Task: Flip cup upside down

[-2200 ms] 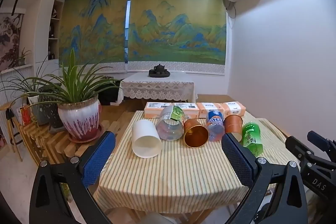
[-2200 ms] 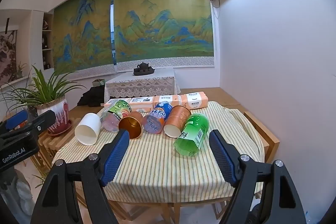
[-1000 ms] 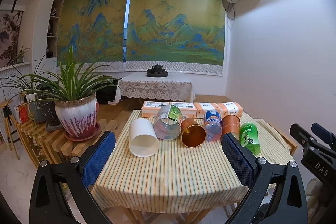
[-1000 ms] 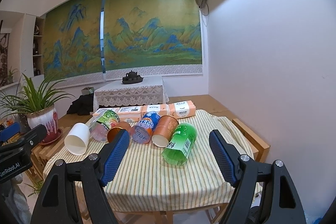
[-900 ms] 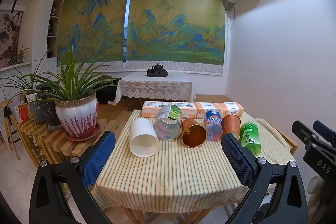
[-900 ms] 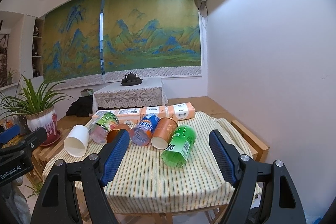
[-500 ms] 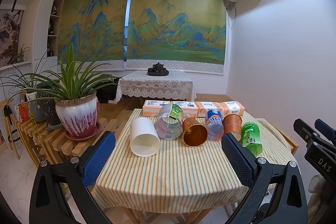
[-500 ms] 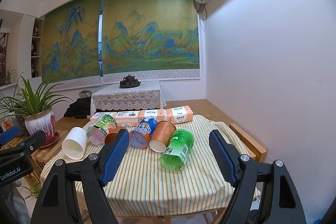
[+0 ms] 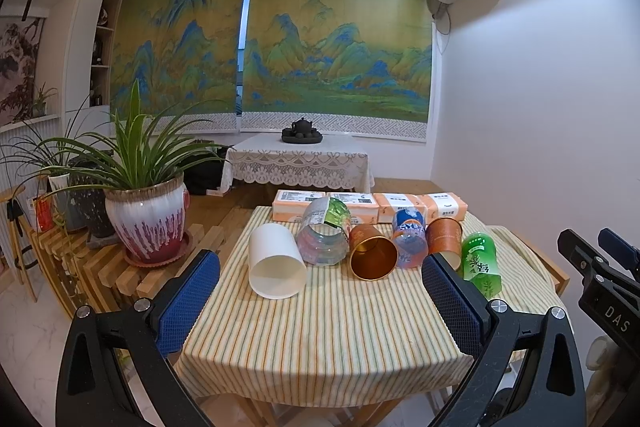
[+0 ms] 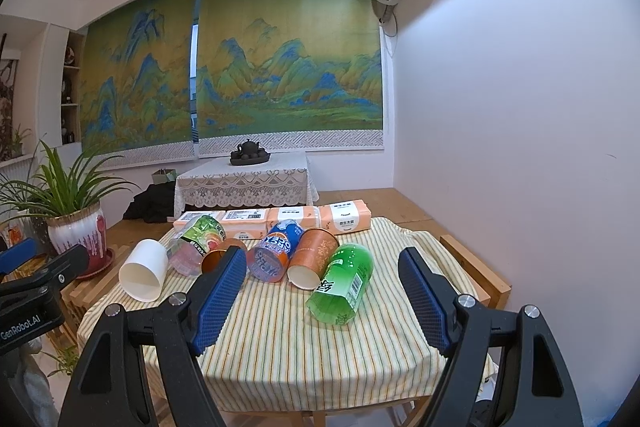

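Several cups lie on their sides in a row on the striped tablecloth point(image 9: 320, 327): a white paper cup point(image 9: 276, 261) point(image 10: 144, 269), a clear cup with a green label point(image 9: 325, 237), a gold-lined copper cup point(image 9: 372, 257), a blue-and-orange cup point(image 9: 408, 237) point(image 10: 274, 251), an orange paper cup point(image 9: 444, 239) point(image 10: 314, 259) and a green cup point(image 9: 480, 265) point(image 10: 344, 283). My left gripper point(image 9: 320, 287) is open and empty, short of the row. My right gripper point(image 10: 322, 279) is open and empty, back from the green cup.
Orange tissue packs point(image 9: 368, 207) line the table's far edge. A potted plant point(image 9: 146, 219) stands on a wooden rack to the left. A lace-covered table with a teapot point(image 9: 300, 163) is behind. A white wall is on the right.
The right gripper has drifted back and to the right, so the cups sit a little lower and further left in its view. The left view has hardly changed. Both stay open.
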### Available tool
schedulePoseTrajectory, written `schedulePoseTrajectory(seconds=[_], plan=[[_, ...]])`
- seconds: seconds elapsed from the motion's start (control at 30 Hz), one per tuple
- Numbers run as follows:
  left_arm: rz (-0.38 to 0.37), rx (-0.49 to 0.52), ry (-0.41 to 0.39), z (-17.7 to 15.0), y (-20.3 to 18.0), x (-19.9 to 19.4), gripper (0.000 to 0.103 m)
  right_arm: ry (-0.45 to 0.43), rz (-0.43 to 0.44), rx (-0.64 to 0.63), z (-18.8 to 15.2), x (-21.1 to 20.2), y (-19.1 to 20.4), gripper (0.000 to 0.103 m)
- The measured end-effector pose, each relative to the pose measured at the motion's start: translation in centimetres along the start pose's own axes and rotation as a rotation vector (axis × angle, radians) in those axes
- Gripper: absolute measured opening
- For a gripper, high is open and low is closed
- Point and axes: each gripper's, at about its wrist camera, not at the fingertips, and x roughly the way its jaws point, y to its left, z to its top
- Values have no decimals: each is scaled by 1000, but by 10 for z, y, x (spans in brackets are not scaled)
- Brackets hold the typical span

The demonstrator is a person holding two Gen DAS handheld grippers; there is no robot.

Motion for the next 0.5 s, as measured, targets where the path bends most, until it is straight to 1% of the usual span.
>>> schedulePoseTrajectory(seconds=[0.5], plan=[[-9, 0, 24, -3, -1, 12, 102, 27, -6, -12, -4, 12, 0, 75]])
